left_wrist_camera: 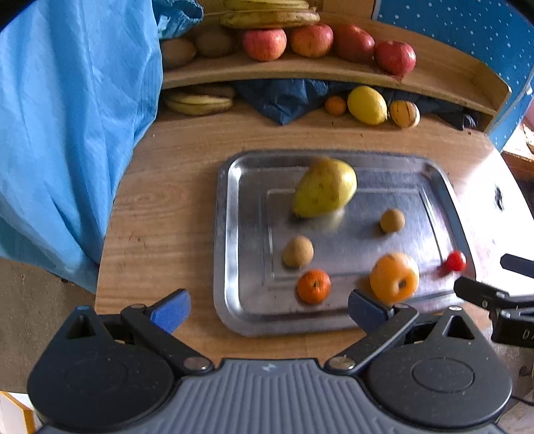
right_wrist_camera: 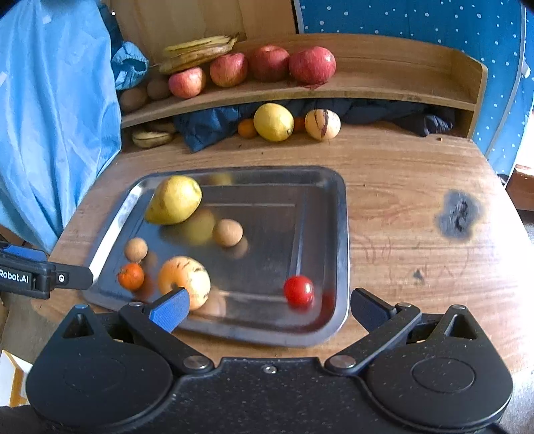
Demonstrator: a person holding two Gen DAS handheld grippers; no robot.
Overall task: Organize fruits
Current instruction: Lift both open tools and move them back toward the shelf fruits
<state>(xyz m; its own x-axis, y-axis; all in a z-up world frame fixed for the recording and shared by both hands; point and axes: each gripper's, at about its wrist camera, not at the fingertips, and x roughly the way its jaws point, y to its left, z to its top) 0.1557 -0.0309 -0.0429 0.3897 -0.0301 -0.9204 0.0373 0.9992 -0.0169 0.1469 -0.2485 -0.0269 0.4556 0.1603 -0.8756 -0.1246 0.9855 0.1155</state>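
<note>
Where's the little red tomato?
The little red tomato sits on the metal tray, in its near right corner, right of the striped orange fruit.

Wooden table (right_wrist_camera: pixel 400 187): rounded corners, visible grain, 1 dark scorch-like mark (right_wrist_camera: pixel 458 215) on its right side. Curved wooden shelf (right_wrist_camera: pixel 383 90) with raised back along the table's far edge. Blue polka-dot fabric (right_wrist_camera: pixel 417 23) behind, at right. Light blue plastic sheet (left_wrist_camera: pixel 66 117) hanging at left. Dark blue cloth (right_wrist_camera: pixel 213 125) bunched beneath the shelf. Soft, diffuse light.
</note>
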